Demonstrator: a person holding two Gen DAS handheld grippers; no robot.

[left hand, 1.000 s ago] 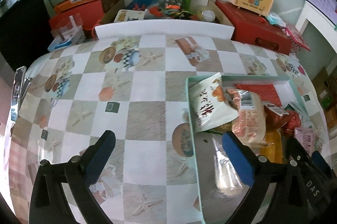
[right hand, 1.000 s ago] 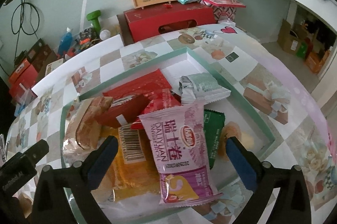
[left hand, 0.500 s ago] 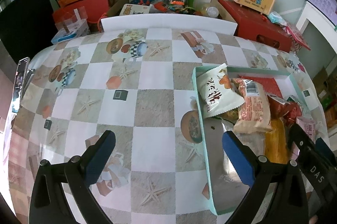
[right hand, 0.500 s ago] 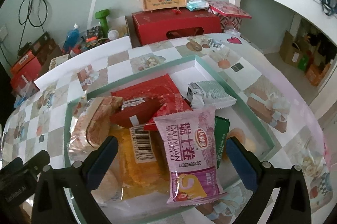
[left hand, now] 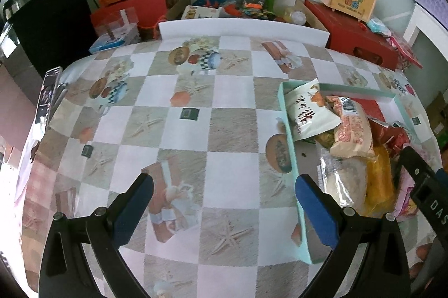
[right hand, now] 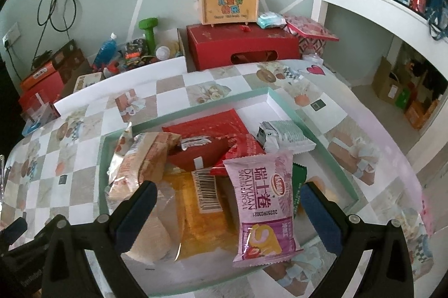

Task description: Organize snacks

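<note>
Both grippers have drawn back and risen over the last second, so the mint-green tray [right hand: 282,99] sits farther off and more of the checked tablecloth [left hand: 182,141] shows. Taking the tray as the landmark: behind it, off the table's far edge, stands a red gift box [right hand: 240,49] with a yellow handled carton [right hand: 228,7] on top, and left of those a green dumbbell [right hand: 148,32] and a blue bottle [right hand: 105,51]. Far to the tray's left, at the cloth's edge, lies a phone [left hand: 47,93].

Inside the tray the snacks are heaped: a flat red packet [right hand: 207,127] at the back, an orange-yellow packet [right hand: 201,219] at the near side, a tan bread pack [right hand: 142,161] on the left, and a white-and-orange packet [left hand: 308,110] propped on the left wall. A pink Swiss roll packet [right hand: 263,205] lies on top, overhanging the near rim, with a pale green wrapper [right hand: 285,135] behind it.

The right gripper [right hand: 226,205] hovers over the tray's near side, jaws spread wide and empty, the pink packet between them. The left gripper [left hand: 224,200] hangs over bare cloth, jaws wide and empty, its right finger [left hand: 313,211] over the tray's left wall.
</note>
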